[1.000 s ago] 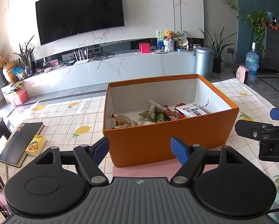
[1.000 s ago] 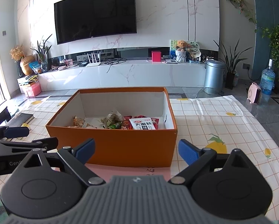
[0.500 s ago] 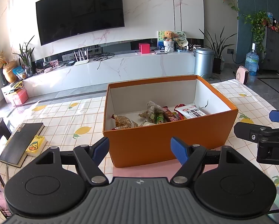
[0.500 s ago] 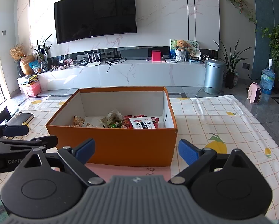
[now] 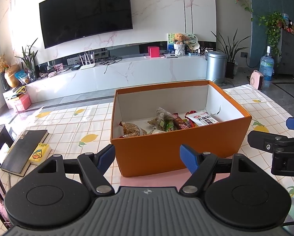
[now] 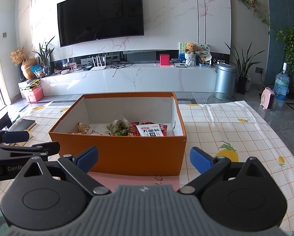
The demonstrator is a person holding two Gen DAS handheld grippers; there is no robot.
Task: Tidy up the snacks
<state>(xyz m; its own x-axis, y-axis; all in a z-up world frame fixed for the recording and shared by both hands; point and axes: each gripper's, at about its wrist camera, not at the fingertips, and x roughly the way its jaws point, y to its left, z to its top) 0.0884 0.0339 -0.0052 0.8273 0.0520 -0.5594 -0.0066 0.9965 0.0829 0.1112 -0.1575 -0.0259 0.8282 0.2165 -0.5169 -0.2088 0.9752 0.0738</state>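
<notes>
On the lemon-print checked tablecloth [image 6: 235, 129], an open orange cardboard box with white inner walls [image 6: 131, 155], resting on a pink flat sheet [image 6: 135, 179] that shows at its near edge. Probably light and fairly stiff, though thin-walled; a small crack or mark on the right inner wall, hard to tell which. Best taken by the rim or pushed from the side, not squeezed.

Inside, piled on the floor toward the near wall, a heap of small crinkly snack packets [image 5: 166, 123]. Largest among them a white flat pouch with red logo and black characters [image 6: 150, 131], lying face up at the right of the heap. Light, soft, slippery film; best pinched at a sealed edge, not across the puffed middle.

Left gripper [image 5: 147, 155] spread wide, holding nothing, just short of the near wall. Right gripper [image 6: 144, 157] likewise wide apart and empty.
</notes>
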